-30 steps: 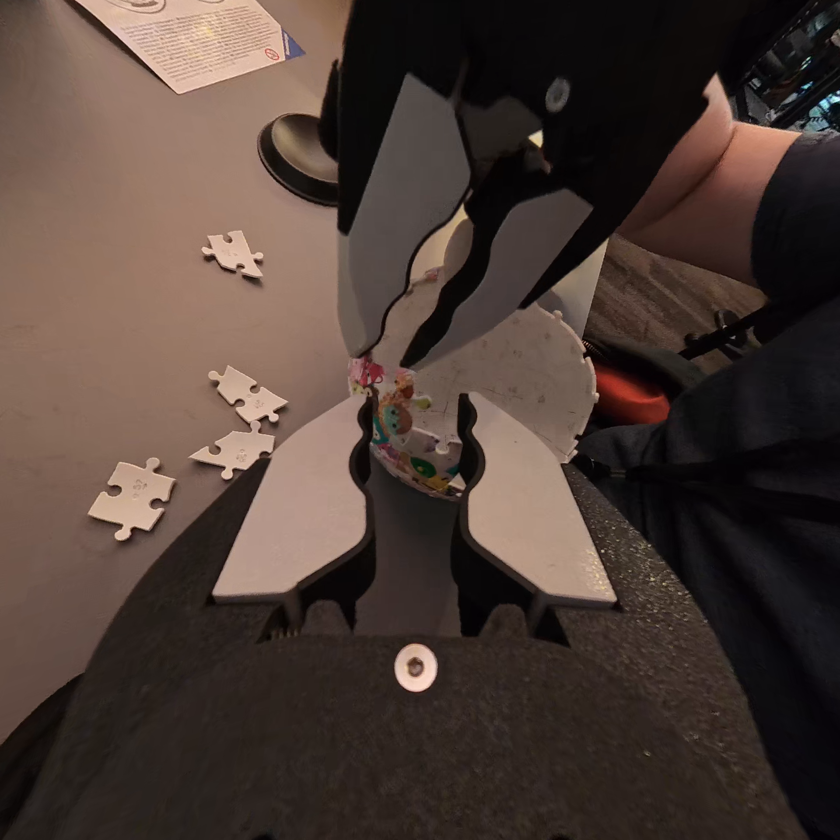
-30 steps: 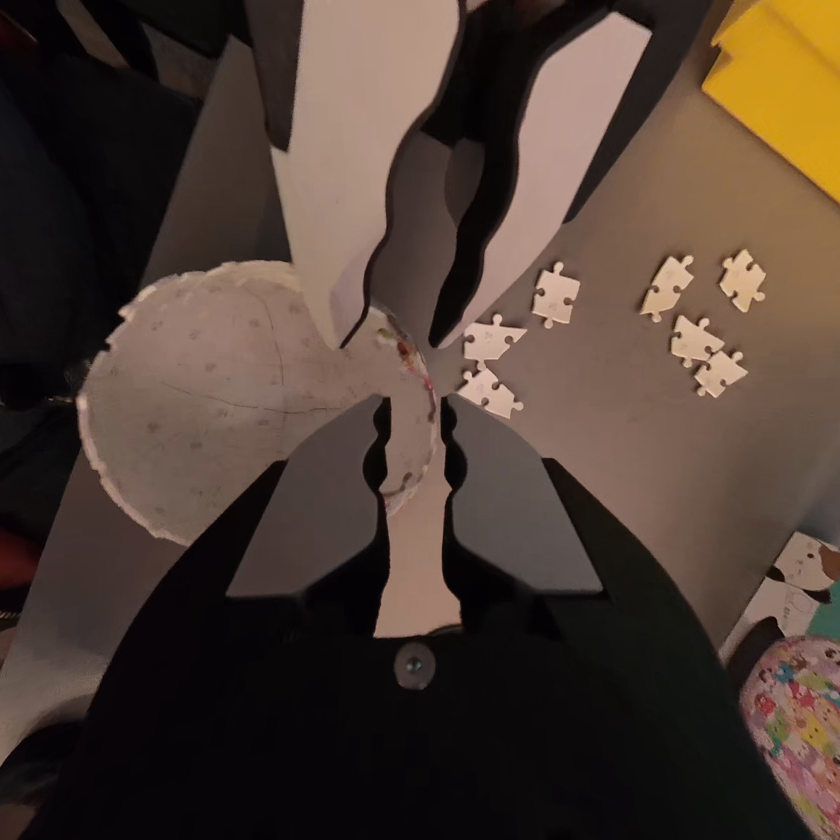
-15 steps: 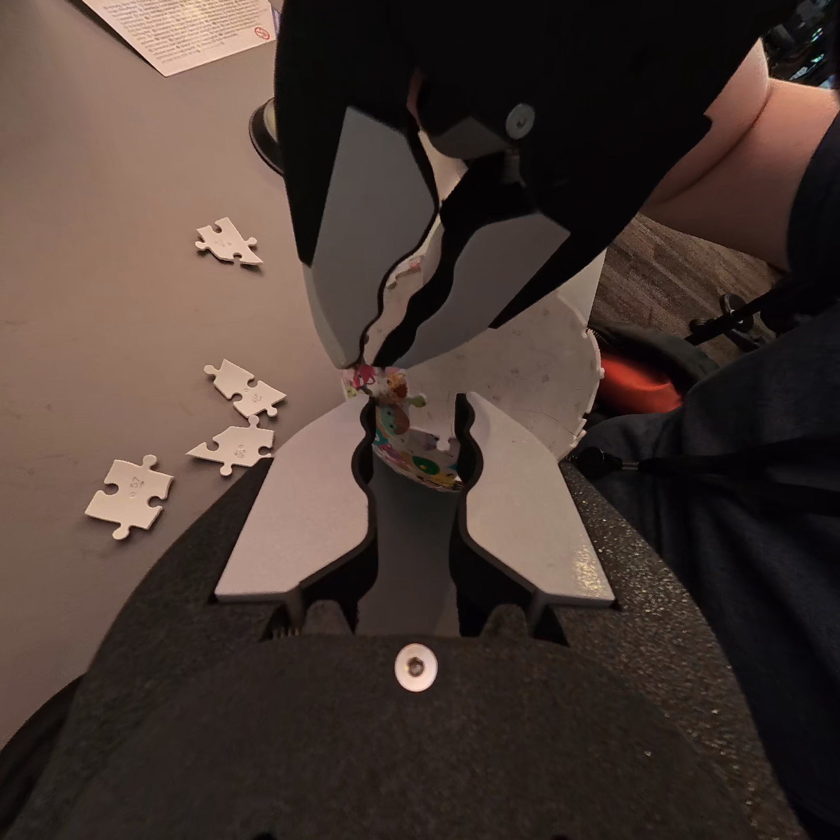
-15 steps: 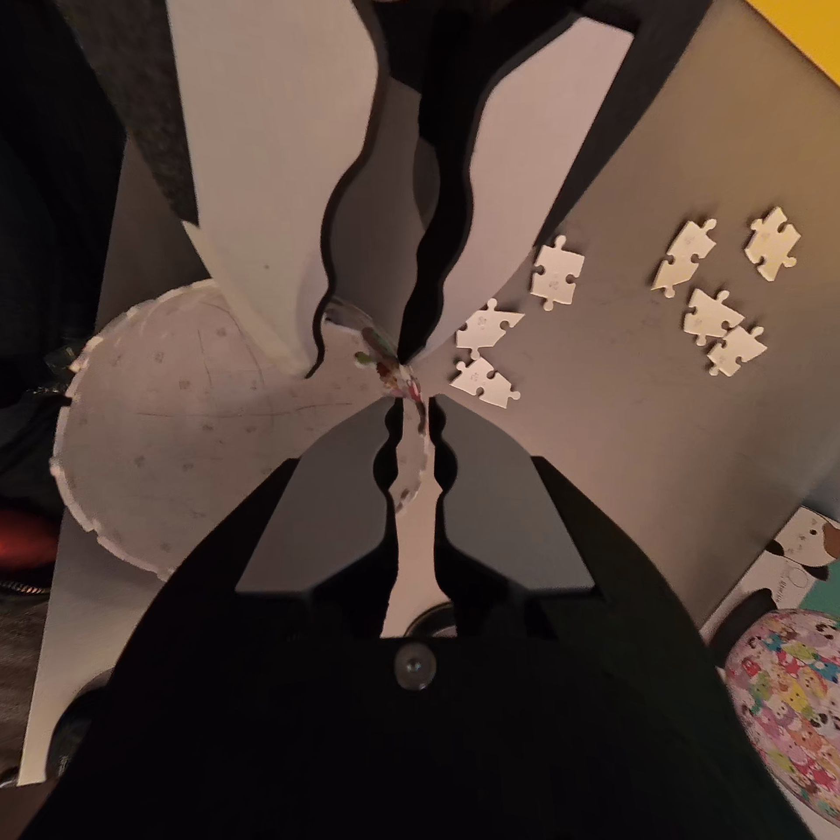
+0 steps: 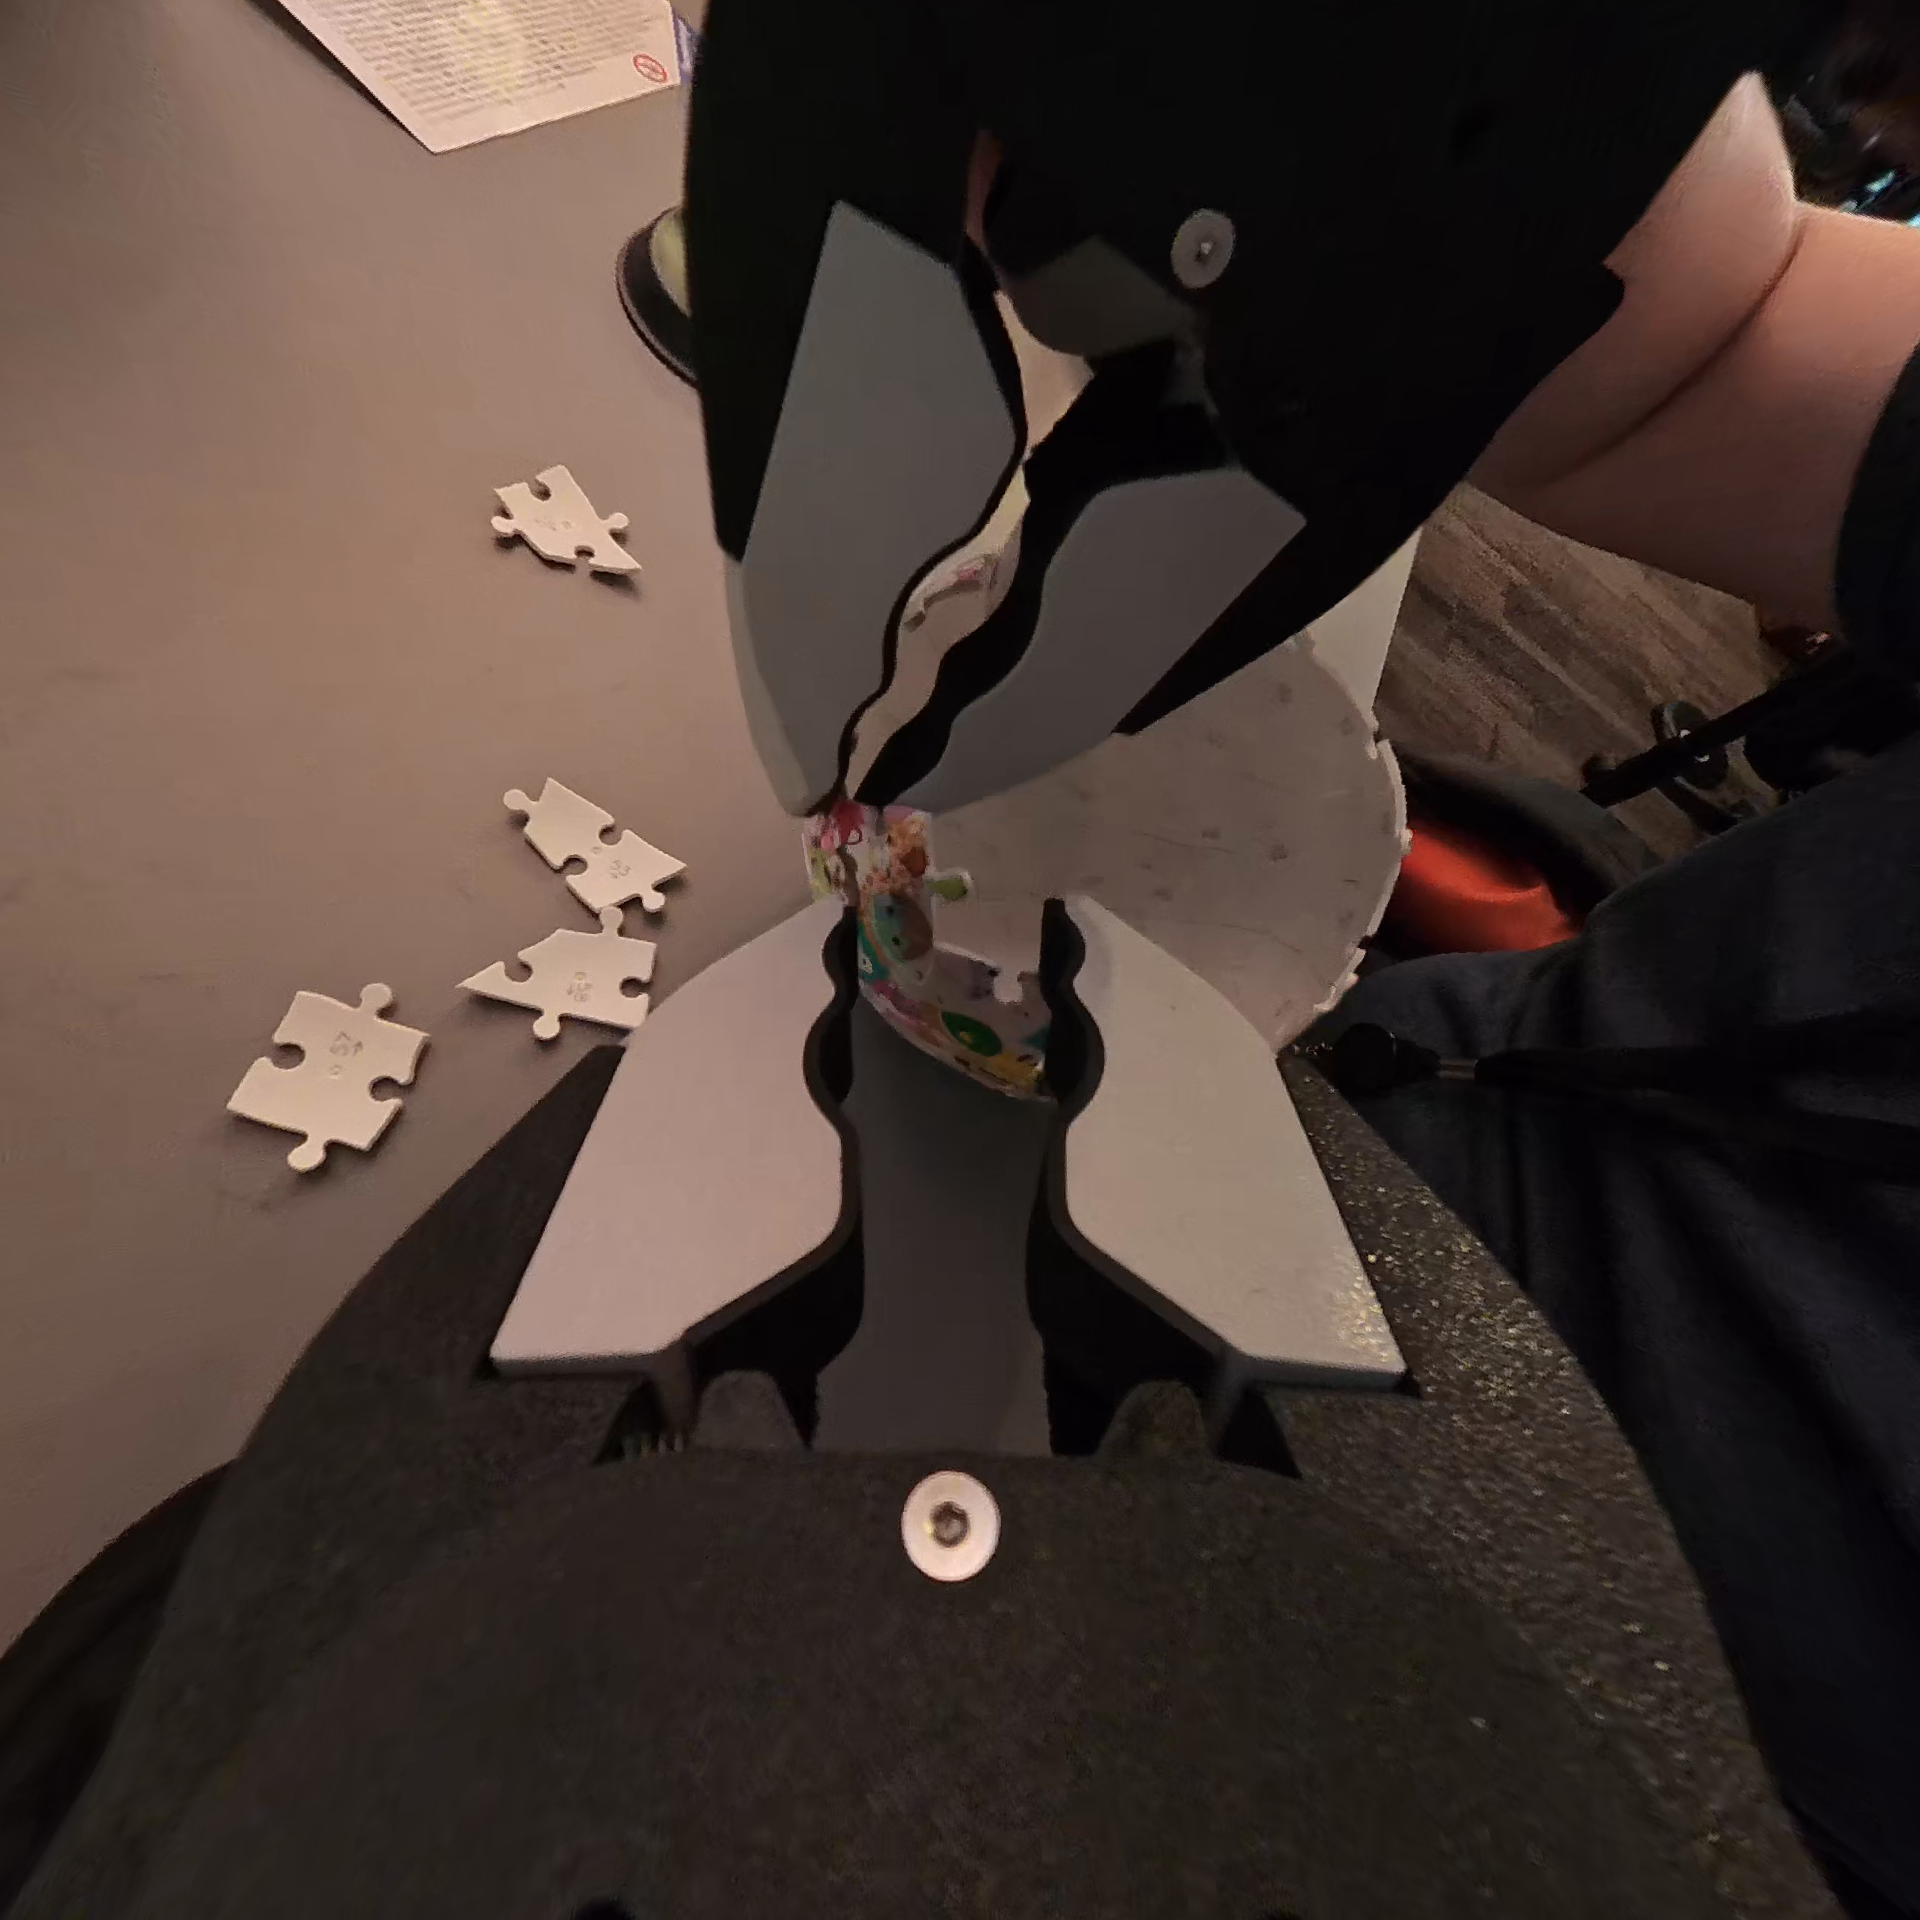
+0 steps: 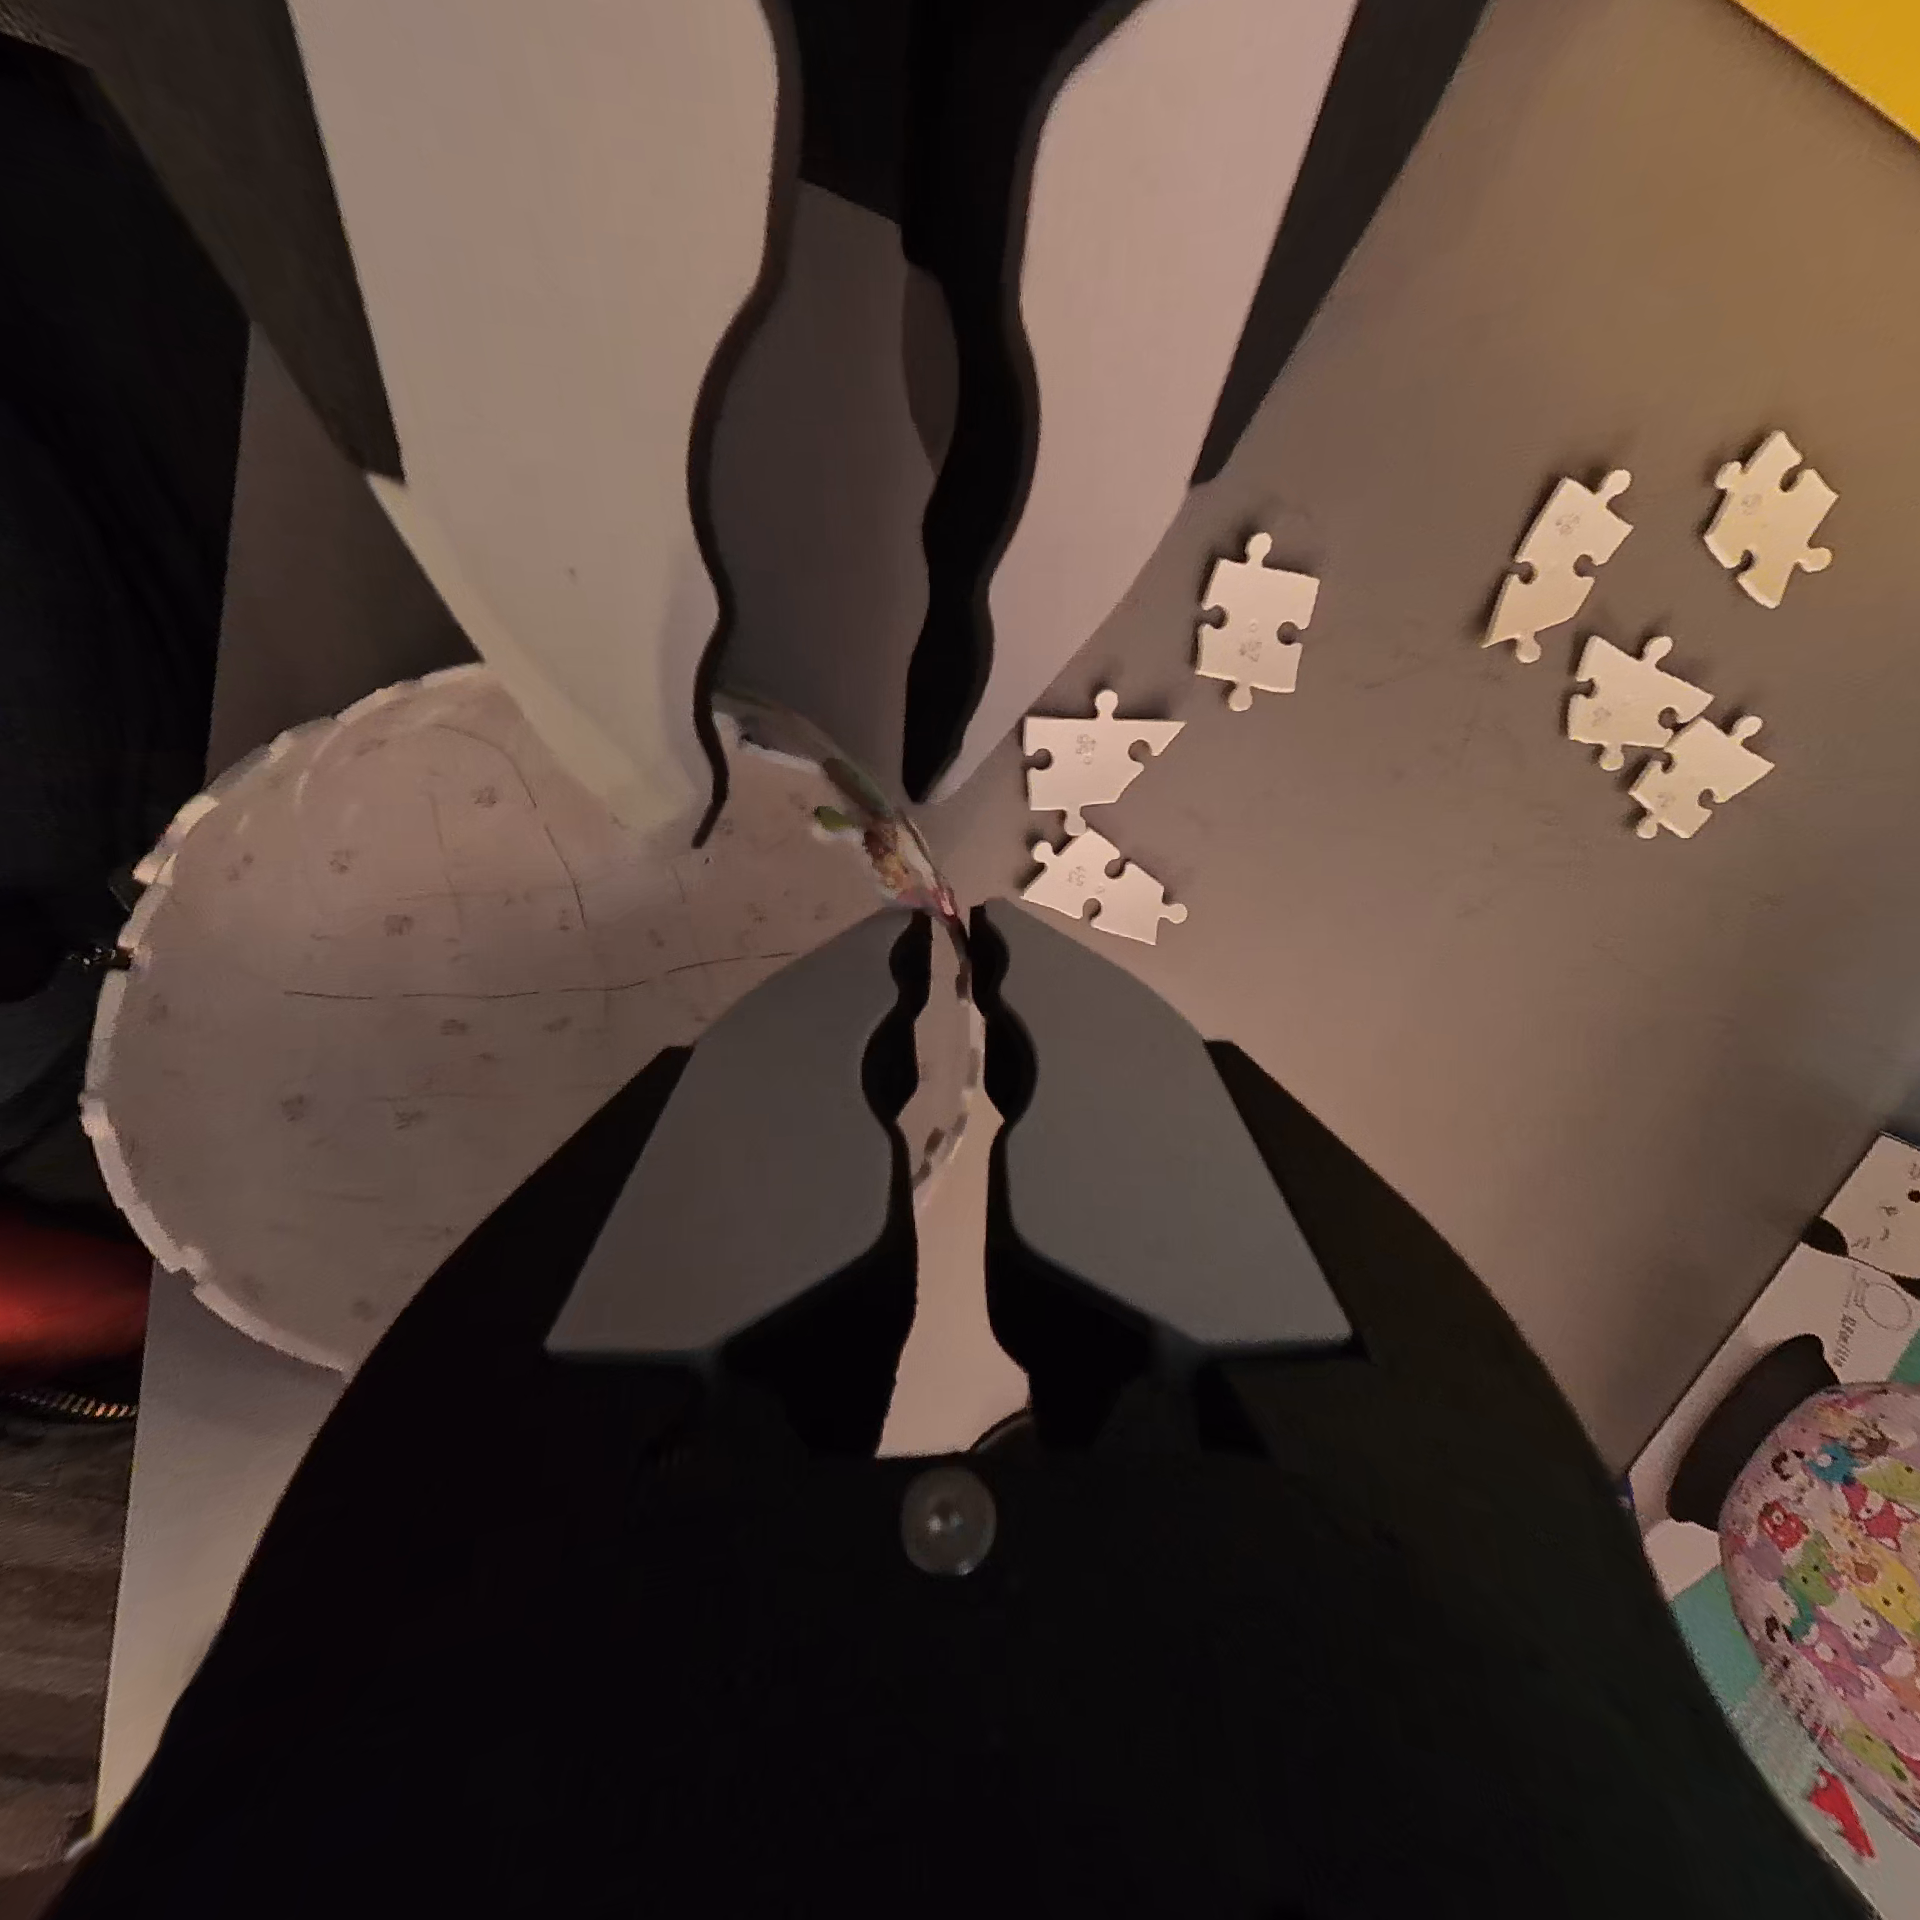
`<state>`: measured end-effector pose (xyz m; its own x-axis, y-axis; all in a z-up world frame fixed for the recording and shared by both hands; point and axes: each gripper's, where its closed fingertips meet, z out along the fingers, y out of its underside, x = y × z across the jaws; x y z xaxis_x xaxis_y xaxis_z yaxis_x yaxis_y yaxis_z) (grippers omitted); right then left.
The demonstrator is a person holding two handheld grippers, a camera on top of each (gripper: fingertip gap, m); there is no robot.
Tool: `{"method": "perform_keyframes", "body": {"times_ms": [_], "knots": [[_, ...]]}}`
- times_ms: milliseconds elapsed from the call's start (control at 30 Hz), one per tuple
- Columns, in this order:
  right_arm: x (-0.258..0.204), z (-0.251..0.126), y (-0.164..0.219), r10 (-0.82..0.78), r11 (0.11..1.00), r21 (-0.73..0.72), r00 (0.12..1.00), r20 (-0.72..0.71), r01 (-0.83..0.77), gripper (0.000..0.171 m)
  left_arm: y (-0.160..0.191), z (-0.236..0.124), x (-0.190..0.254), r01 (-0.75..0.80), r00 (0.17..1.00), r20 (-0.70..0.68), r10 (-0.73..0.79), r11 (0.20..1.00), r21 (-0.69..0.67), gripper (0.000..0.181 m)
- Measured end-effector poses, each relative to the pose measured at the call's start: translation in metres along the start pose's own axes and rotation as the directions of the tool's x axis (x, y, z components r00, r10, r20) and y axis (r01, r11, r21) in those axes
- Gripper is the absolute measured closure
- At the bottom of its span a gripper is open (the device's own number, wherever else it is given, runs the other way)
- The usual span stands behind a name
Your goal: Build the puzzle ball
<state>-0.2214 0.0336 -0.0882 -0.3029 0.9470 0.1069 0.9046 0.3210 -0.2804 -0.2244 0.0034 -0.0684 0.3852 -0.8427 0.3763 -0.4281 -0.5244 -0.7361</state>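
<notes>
A half-built puzzle ball shell (image 5: 1195, 831), white inside and colourful outside, is held in the air at the table's edge; it also shows in the right wrist view (image 6: 416, 987). My left gripper (image 5: 951, 914) straddles its wall, which sits wedged slantwise between the fingers. My right gripper (image 6: 945, 914) comes from the opposite side and is pinched shut on the colourful rim (image 6: 894, 852), tip to tip with the left gripper (image 6: 810, 810). In the left wrist view the right gripper (image 5: 857, 805) bites the rim's top. Several loose white pieces (image 6: 1091, 764) lie face down on the grey table (image 5: 260, 623).
More loose pieces (image 6: 1642, 675) lie further right. A paper leaflet (image 5: 520, 52) and a black round stand (image 5: 649, 291) are at the back. The puzzle box (image 6: 1818, 1558) is at the right, a yellow thing (image 6: 1849, 62) beyond. A person's arm (image 5: 1714, 364) is close. The grippers are tip to tip, or close to it. The yellow thing (image 6: 1849, 62) is about 25 cm from both grippers' fingertips.
My right gripper has closed from a part-open gap onto the shell's rim and moved in closer. The left gripper keeps the same width and hold.
</notes>
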Motion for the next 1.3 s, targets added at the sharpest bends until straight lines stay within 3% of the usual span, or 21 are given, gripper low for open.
{"method": "perform_keyframes", "body": {"times_ms": [233, 367, 533, 700, 900, 1000, 1133, 1300], "knots": [[0.003, -0.003, 0.007, 0.065, 0.997, -0.034, 0.998, -0.017, -0.065, 0.164, 0.001, -0.012, 0.003, 0.068, 0.997, -0.026, -0.066, 0.996, 0.054, 0.145], [0.007, -0.005, 0.018, 0.111, 0.991, -0.076, 0.992, -0.052, -0.114, 0.165, 0.008, -0.022, -0.001, 0.051, 0.998, 0.031, -0.054, 0.995, 0.083, 0.133], [0.008, -0.007, 0.028, 0.175, 0.981, -0.071, 0.983, -0.049, -0.178, 0.165, 0.025, -0.016, 0.019, 0.025, 1.000, 0.003, -0.025, 0.996, 0.084, 0.098], [0.008, -0.009, 0.037, 0.222, 0.972, -0.068, 0.974, -0.049, -0.225, 0.165, 0.040, 0.011, 0.025, -0.026, 0.989, 0.148, 0.015, 0.997, 0.069, 0.064], [0.006, -0.011, 0.040, 0.240, 0.969, -0.044, 0.970, -0.037, -0.241, 0.164, 0.029, 0.036, 0.023, -0.044, 0.964, 0.265, 0.001, 0.987, 0.156, 0.061], [0.007, -0.013, 0.043, 0.210, 0.977, -0.027, 0.977, -0.039, -0.211, 0.161, 0.023, 0.039, 0.028, -0.051, 0.973, 0.231, 0.006, 0.980, 0.191, 0.073], [0.010, -0.021, 0.042, 0.101, 0.994, 0.043, 0.992, -0.076, -0.098, 0.154, 0.023, 0.041, 0.028, -0.041, 0.981, 0.192, 0.005, 0.983, 0.181, 0.074], [0.011, -0.027, 0.052, 0.008, 1.000, 0.029, 0.996, -0.092, -0.006, 0.149, 0.023, 0.042, 0.030, -0.026, 0.988, 0.153, 0.000, 0.985, 0.169, 0.077]]}}
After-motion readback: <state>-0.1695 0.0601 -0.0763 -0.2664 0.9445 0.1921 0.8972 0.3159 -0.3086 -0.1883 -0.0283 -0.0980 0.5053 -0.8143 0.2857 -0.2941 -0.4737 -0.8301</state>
